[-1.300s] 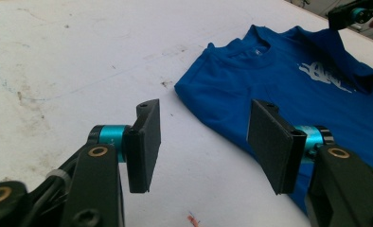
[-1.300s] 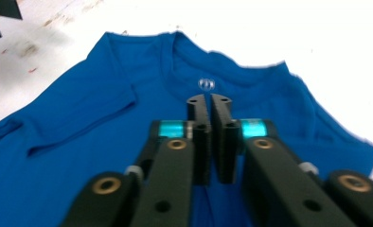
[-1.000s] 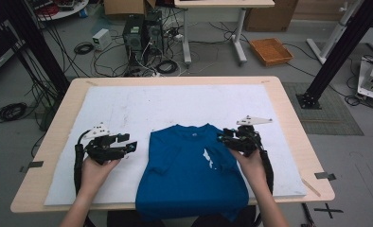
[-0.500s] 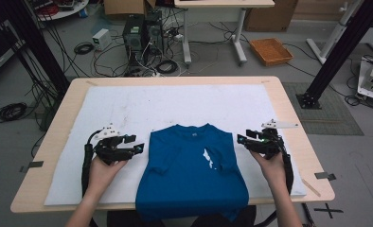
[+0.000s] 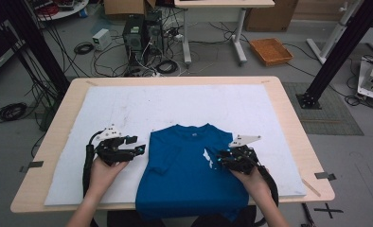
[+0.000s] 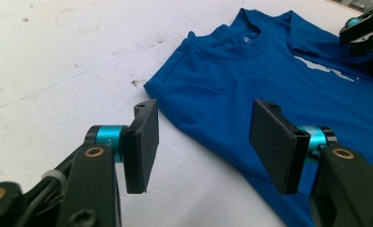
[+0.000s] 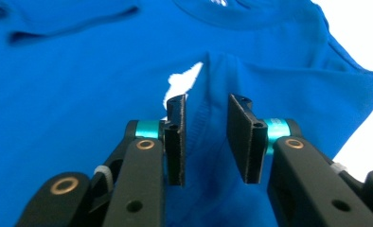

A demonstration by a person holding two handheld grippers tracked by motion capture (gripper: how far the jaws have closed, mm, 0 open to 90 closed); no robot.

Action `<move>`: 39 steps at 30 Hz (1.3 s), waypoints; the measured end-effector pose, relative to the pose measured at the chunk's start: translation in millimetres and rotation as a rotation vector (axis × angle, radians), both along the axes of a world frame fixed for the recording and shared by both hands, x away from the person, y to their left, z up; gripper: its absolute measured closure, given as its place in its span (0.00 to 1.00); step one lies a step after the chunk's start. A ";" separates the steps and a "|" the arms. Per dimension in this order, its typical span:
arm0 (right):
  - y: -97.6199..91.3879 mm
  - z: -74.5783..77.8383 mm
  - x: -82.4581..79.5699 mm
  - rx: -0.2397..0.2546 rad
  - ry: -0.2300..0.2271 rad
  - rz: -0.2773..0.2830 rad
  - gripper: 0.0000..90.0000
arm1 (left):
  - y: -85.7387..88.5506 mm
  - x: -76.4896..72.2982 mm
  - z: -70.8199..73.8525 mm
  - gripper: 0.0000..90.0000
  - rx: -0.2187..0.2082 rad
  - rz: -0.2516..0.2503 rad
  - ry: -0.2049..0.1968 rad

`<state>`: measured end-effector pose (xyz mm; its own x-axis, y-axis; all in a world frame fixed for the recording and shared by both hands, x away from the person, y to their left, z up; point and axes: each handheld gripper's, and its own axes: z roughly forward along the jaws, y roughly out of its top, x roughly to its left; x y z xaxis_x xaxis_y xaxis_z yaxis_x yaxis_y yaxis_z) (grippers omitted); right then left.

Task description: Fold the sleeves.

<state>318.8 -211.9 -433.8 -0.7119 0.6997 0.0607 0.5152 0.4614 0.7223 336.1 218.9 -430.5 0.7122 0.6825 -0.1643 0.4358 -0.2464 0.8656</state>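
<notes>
blue t-shirt [image 5: 187, 175] lay flat on the white mat [image 5: 128, 109] at the near edge of the wooden table [image 5: 288, 109], collar away from the person, hem hanging past the near edge. both sleeves looked already folded in over the body, white print [image 5: 207, 156] partly covered by the right-hand fold.

right gripper [image 5: 222, 162] sat on the shirt at that folded sleeve; its jaws had just been closing, and in the right gripper view a raised ridge of blue cloth [image 7: 206, 118] stood between the pads [image 7: 176, 137], which still showed a gap either side, so not clamped yet. left gripper [image 5: 138, 150] hovered just beside the shirt's left edge over bare mat, jaws wide apart, nothing between them; the left gripper view showed the shirt's shoulder edge [image 6: 184, 101] ahead of the pads [image 6: 274, 139].

risks, as a guess: right jaws could pinch only the top layer of the fold, so a lift would peel the sleeve open instead of carrying the whole side. they could also grab too many layers and drag the body, wrinkling the flat front. left gripper was off the cloth, so closing there would catch nothing or just a thin edge that slips. uneven grips on the two sides would skew the next fold. hem hanging off the table could pull the shirt toward the person once it was lifted.
</notes>
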 end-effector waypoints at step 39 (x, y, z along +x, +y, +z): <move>0.6 10.4 0.2 0.106 -0.064 -0.040 0.83 | -0.7 0.4 -2.3 0.48 0.010 -0.007 0.018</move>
